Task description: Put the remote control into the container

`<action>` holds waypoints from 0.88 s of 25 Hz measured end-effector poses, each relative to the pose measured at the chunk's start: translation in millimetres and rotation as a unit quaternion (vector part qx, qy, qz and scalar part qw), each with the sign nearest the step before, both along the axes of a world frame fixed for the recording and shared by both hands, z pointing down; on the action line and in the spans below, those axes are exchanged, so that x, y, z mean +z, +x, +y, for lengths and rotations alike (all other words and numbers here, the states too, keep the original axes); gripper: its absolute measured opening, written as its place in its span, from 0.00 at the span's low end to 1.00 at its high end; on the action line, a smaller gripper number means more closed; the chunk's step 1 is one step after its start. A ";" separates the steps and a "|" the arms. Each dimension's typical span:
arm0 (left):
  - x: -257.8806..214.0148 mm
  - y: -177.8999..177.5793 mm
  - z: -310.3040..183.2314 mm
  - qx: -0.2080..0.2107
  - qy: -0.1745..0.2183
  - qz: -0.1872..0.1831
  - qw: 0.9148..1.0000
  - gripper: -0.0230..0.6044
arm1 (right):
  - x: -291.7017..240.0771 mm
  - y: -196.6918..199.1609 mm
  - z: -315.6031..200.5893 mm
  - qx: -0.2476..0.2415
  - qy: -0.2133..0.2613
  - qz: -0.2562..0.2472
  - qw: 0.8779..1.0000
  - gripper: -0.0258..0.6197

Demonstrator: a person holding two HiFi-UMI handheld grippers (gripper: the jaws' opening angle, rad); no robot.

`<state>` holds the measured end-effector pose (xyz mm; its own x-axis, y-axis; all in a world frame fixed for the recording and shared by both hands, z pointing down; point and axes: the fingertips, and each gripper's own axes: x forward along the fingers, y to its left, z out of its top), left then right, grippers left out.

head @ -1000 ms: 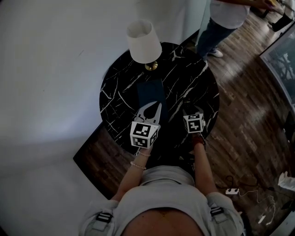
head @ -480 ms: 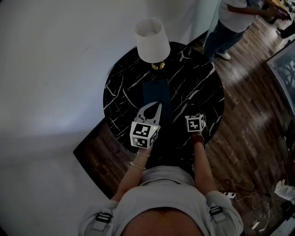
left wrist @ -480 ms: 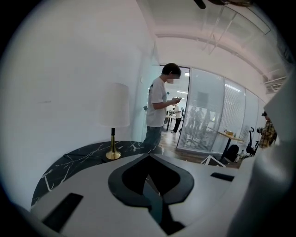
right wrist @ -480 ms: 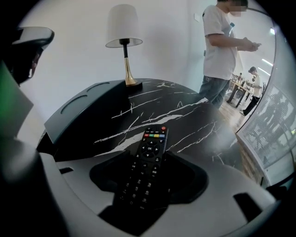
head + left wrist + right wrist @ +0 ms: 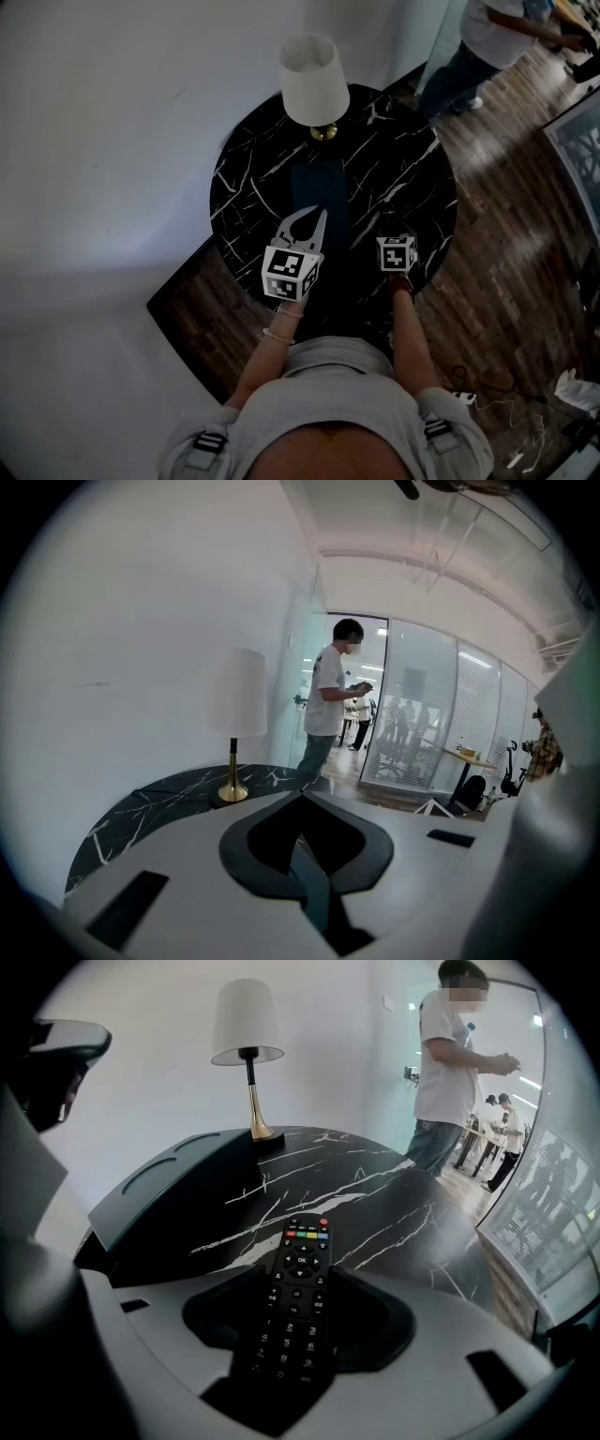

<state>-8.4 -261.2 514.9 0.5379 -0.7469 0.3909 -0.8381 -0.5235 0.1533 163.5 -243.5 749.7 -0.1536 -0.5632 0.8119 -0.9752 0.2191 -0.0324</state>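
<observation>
A: Where is the remote control (image 5: pixel 302 1241)?

B: It lies flat on the marble table (image 5: pixel 394 1194), lengthways between the fingers of the right gripper (image 5: pixel 295 1267). Its coloured buttons reach past the fingertips. Those fingers have just been opening and stand wide, one along each long edge, neither pressing on it.

A: And the left gripper (image 5: pixel 302 797)?

B: Its fingers are together, with nothing in them.

A: The container (image 5: pixel 164 1190)?

B: It sits off beyond the right gripper's left finger, apart from the remote.

A: How will the remote handle?

B: Probably as light, stiff plastic with smooth sides that could skid on the stone. The person would do best to pinch it across the long edges near the middle, low down, so neither end droops.
</observation>
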 end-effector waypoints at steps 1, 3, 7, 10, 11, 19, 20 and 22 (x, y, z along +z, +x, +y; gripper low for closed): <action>-0.2 -0.3 0.7 0.000 0.000 0.000 1.000 0.04 | 0.4 0.5 -0.1 0.000 0.001 0.000 1.000 0.39; -0.7 -1.3 2.3 -0.001 0.000 0.000 1.000 0.04 | -0.8 0.7 -0.6 0.000 0.002 -0.002 1.000 0.39; -2.0 -5.1 6.7 -0.005 0.000 0.001 1.000 0.04 | 2.4 3.1 0.5 -0.003 0.002 -0.003 1.000 0.39; -3.2 -7.5 9.9 -0.006 0.002 0.001 1.000 0.04 | -1.4 1.8 6.0 -0.009 -0.004 -0.003 1.000 0.38; -3.7 -8.4 10.8 -0.007 0.001 0.000 1.000 0.04 | -2.6 1.4 8.1 -0.010 -0.005 -0.003 1.000 0.38; -5.5 -4.5 22.7 0.002 0.003 0.003 1.000 0.04 | -10.0 1.3 16.6 -0.010 0.008 -0.021 1.000 0.38; -5.9 -3.5 24.5 0.003 0.004 0.003 1.000 0.04 | -13.6 0.4 17.9 -0.009 0.010 -0.026 1.000 0.38; -6.8 -1.4 28.0 0.006 0.005 0.005 1.000 0.04 | -23.5 -1.5 20.0 -0.006 0.015 -0.037 0.999 0.38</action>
<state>-9.8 -233.2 508.1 0.5500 -0.7447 0.3780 -0.8307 -0.5345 0.1559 162.0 -223.5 726.1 -0.2195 -0.5850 0.7808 -0.9675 0.2334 -0.0971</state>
